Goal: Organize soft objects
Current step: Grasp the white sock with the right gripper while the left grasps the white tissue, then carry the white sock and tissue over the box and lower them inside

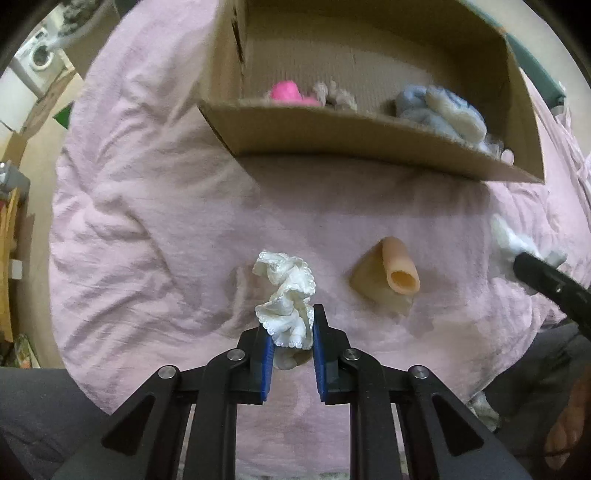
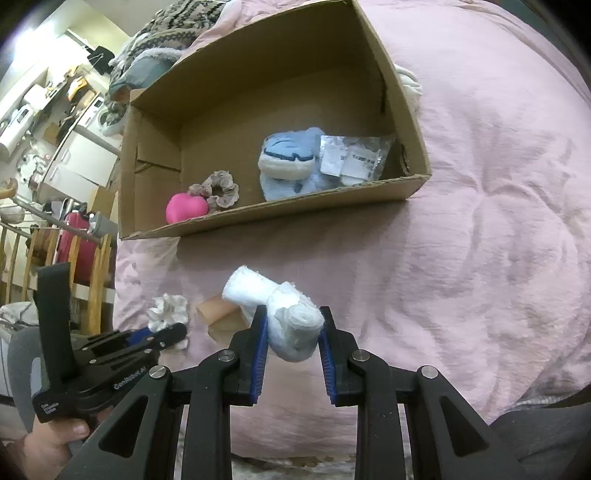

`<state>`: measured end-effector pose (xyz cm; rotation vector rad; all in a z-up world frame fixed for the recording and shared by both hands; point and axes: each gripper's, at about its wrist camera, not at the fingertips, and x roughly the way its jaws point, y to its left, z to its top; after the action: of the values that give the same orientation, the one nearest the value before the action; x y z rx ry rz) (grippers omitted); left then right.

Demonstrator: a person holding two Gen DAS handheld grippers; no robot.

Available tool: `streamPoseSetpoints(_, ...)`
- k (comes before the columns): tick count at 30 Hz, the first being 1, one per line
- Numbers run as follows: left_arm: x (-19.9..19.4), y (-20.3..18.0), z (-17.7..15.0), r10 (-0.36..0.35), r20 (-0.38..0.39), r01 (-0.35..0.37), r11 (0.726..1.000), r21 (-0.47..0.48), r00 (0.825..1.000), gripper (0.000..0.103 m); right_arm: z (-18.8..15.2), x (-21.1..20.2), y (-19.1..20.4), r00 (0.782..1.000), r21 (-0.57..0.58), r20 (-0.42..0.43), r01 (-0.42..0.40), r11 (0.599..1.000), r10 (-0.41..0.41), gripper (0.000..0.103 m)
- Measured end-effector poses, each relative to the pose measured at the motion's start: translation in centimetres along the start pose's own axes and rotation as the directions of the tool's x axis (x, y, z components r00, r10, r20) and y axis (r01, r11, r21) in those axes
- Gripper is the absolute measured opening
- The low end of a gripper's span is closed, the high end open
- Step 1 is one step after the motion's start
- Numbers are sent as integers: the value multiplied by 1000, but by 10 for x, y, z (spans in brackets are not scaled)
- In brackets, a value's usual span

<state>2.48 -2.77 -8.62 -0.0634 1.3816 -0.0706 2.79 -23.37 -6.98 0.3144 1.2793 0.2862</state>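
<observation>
Two grippers are each closed on something soft. In the left wrist view the left gripper clamps a white frilly scrunchie between its blue pads at the lower middle of the frame; the scrunchie's lower end is hidden behind the pads. In the right wrist view the right gripper squeezes a rolled white towel at lower center, and the roll's far end sticks out toward the upper left.

A beige tube-shaped piece lies on the pink bedspread just right of the scrunchie; what it is made of is hard to tell. From the right wrist view the towel covers most of it, with only a beige sliver showing.

The cardboard box sits at the top of the left view, its near wall cutting off the things inside: a pink heart-shaped cushion, a gray-brown scrunchie, a blue and white plush toy and a clear packet whose labels are too small to read. The box's top edge runs out of frame.

A washing machine is blurred at the upper left edge, and a knitted blanket lies behind the box.
</observation>
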Motion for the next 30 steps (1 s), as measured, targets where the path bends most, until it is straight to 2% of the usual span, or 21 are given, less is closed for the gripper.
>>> streamPoseSetpoints(4, -24, 1, -1, -2, 82, 2, 1000, -4, 997, 17, -1, -1, 2, 1000, -9, 0, -3, 1000, 3, 27)
streamPoseSetpoints(9, -59, -1, -4, 39, 204, -41, 999, 1, 978, 17, 0, -7, 6, 1000, -20, 25, -16, 1000, 16, 27)
streamPoseSetpoints(12, -80, -1, 9, 75, 252, -76, 997, -5, 965, 17, 1, -17, 9, 998, -29, 58, -35, 999, 36, 27)
streamPoseSetpoints(16, -102, -1, 33, 68, 319, -71, 997, -1, 945, 17, 9, -31, 17, 992, -68, 112, -47, 997, 55, 28)
streamPoseSetpoints(22, -113, -4, 63, 48, 369, -62, 998, 25, 928, 17, 27, -52, 25, 980, -112, 189, -40, 993, 61, 28)
streamPoseSetpoints(30, -106, -13, 99, 40, 397, -72, 995, 66, 917, 17, 62, -47, 32, 976, -137, 211, -18, 990, 47, 28)
